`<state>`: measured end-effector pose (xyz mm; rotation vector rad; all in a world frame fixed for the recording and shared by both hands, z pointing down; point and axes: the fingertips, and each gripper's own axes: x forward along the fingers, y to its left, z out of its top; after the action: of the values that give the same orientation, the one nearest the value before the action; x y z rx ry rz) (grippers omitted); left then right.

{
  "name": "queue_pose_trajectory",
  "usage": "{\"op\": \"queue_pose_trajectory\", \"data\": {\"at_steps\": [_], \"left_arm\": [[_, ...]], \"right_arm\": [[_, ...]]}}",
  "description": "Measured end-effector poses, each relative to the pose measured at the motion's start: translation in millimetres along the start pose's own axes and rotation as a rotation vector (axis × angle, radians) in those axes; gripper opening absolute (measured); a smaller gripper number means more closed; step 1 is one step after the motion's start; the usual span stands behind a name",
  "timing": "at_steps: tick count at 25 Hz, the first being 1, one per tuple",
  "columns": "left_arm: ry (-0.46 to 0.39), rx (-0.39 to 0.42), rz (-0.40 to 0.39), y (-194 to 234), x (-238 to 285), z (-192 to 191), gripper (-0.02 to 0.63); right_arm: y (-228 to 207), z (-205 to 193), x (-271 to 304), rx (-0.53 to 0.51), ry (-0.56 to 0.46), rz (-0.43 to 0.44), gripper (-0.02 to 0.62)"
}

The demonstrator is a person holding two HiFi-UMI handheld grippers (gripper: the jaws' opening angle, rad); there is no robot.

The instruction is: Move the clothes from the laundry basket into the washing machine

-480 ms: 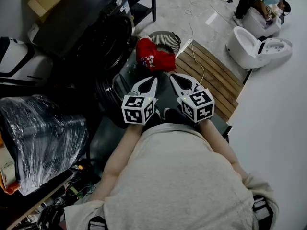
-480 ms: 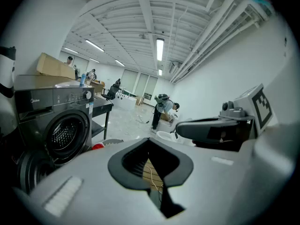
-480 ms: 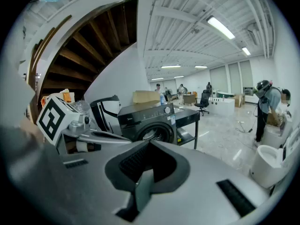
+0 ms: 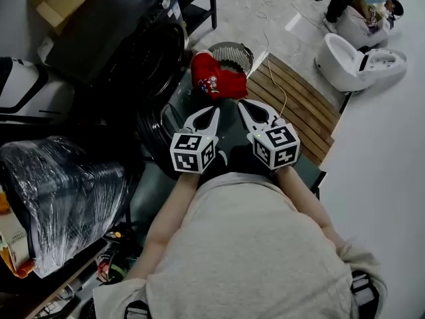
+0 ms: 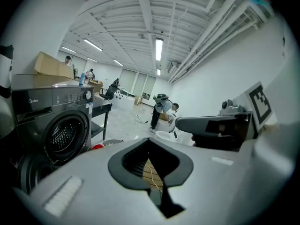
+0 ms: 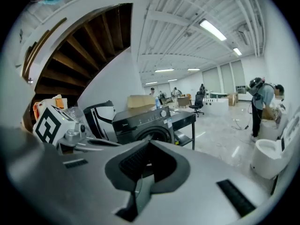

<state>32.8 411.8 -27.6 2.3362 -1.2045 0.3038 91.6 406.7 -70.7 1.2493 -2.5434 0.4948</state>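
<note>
Grey workshop floor, viewed steeply from my head camera. Nearest, the left gripper (image 4: 211, 113) and right gripper (image 4: 246, 109) hang side by side, both jaws clenched on nothing, as I judge no pick has begun. Just beyond, a red garment (image 4: 216, 80) drapes over the laundry basket (image 4: 234, 55), handy to grasp. Far left stands the washing machine (image 4: 126, 42), its drum facing the basket.
</note>
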Motion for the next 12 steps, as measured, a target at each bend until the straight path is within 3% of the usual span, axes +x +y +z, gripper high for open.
{"op": "queue_pose_trajectory", "data": {"at_steps": [4,8,12], "left_arm": [[0.026,-0.059,-0.005,8.5,-6.7,-16.2,0.011],[0.077,-0.051,-0.004,17.9,1.7,-28.1,0.011],[0.077,-0.089,0.012,37.9,20.7,-22.9,0.009]], "right_arm": [[0.0,-10.8,-0.1,0.055,0.014,-0.009,0.009],[-4.5,-23.1,13.5,0.082,0.054,0.026,0.009],[-24.3,-22.9,41.4,0.110,0.068,0.029,0.009]]}}
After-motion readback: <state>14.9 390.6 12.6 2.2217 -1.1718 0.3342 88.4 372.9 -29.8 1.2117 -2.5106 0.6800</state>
